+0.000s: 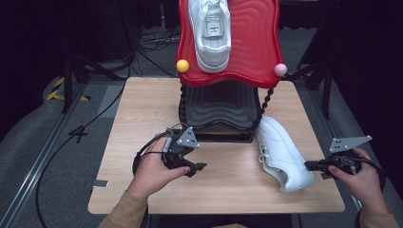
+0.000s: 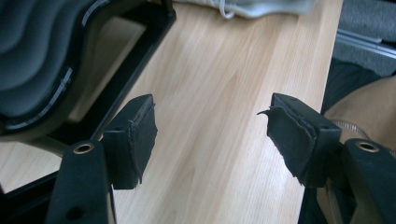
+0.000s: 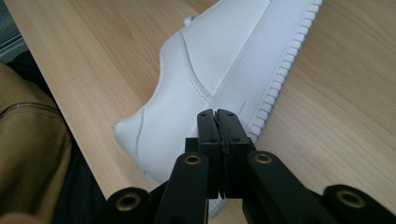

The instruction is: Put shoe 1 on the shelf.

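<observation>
White leather low-top sneaker (image 1: 283,154) lies on its side at the right of the pale wooden counter (image 1: 223,190).

High view: its heel is just beside the right hand-held gripper (image 1: 311,166). Left gripper view: the left hand-held gripper (image 2: 212,135) gapes wide, holding nothing. Right gripper view: the right hand-held gripper's pads are pressed together, empty, above the sneaker's smooth upper and ridged sole.

The tongue label (image 1: 213,26) of the white sneaker (image 1: 210,35) on the red shelf (image 1: 252,42) bears print too small to read.
</observation>
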Demonstrator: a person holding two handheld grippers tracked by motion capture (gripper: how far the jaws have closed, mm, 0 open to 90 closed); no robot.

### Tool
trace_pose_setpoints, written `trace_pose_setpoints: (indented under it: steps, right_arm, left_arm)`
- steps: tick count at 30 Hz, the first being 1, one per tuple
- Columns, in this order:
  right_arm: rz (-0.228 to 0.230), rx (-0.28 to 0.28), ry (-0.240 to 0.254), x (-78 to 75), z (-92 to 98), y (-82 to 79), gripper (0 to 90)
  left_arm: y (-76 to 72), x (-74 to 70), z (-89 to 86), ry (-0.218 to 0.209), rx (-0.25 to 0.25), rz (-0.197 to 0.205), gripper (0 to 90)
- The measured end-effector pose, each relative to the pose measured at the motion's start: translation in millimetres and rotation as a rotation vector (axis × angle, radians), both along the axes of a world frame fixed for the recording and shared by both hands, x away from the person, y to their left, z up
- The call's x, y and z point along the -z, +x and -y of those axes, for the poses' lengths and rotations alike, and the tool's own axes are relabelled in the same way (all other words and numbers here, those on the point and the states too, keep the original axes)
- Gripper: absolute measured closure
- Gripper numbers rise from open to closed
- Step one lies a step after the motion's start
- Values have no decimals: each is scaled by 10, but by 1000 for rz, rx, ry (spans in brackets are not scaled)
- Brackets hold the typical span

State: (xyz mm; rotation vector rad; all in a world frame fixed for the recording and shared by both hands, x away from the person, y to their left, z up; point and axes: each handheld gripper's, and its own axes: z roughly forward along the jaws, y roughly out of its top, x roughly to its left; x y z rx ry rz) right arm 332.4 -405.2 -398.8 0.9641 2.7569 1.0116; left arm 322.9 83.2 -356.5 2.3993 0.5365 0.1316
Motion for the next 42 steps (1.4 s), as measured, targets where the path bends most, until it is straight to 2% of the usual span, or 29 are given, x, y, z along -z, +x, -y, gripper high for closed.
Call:
trace_pose_setpoints:
  steps: [8, 20, 25, 28, 31, 35, 42]
  right_arm:
    - [7, -41, -26, 36, -154, 33, 892]
    - [8, -46, -37, 50, -158, 43, 897]
    - [24, -20, -58, 36, -103, 43, 899]
    - [21, -5, -43, 41, -63, 45, 900]
    - [20, -3, -50, 35, -68, 47, 900]
    - [42, 33, -88, 5, -35, 40, 900]
    - [74, 101, -124, -7, 90, 44, 900]
  left_arm:
    - [-10, 35, -14, 2, 5, -14, 330]
    - [3, 72, -46, 8, -7, -25, 328]
    - [15, 87, -68, 12, -15, -33, 325]
    - [14, 82, -80, 11, -17, -31, 325]
    - [16, 86, -88, 9, -21, -32, 325]
    - [22, 93, -97, 9, -22, -35, 325]
    - [23, 101, -83, 15, -21, -35, 325]
